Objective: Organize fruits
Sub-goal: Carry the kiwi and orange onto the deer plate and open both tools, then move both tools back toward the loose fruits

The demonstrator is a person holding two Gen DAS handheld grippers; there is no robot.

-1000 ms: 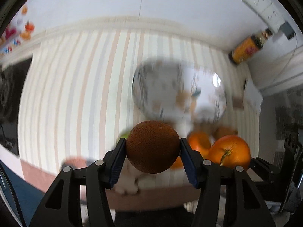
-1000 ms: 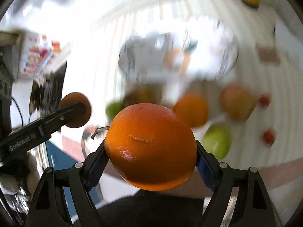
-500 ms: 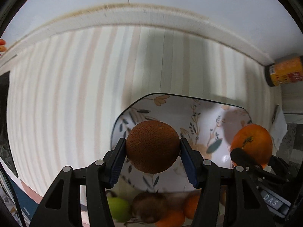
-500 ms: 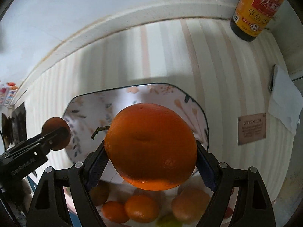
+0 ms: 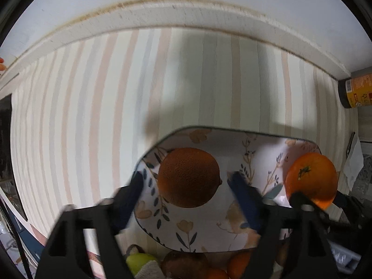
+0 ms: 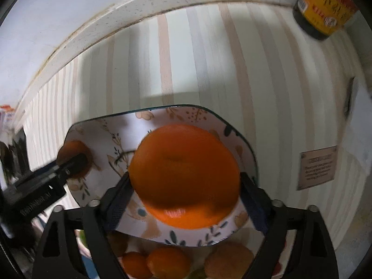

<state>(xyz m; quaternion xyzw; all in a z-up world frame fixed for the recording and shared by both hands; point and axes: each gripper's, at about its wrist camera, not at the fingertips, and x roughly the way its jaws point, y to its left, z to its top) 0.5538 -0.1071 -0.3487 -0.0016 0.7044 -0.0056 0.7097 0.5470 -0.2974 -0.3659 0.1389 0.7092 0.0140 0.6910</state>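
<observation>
Left gripper [image 5: 188, 181]: its fingers are standing spread apart, with a gap showing on each side of the brown fruit; both are blurring in the left wrist view.
Brown fruit [image 5: 188, 177]: a round, rough-skinned, brownish-orange fruit is sitting between the parted left fingers, over the left part of the floral plate; whether it is resting on the plate I cannot tell.
Right gripper [image 6: 186, 183]: its fingers are flanking the orange; the picture is smearing here, so I cannot tell whether they are gripping it or letting go.
Orange [image 6: 184, 173]: a large bright orange is sitting between the right fingers, over the right part of the plate.
Floral plate [image 5: 209, 137]: a dark-rimmed plate with leaf and flower prints is lying on the striped tablecloth [image 5: 93, 116].
Other fruit: a green fruit [image 5: 140, 262] and several orange and brown ones are lying just beside the plate's near edge.
Bottle [image 6: 323, 7]: a dark bottle with a yellow label is standing at the far right, well apart from the plate.
</observation>
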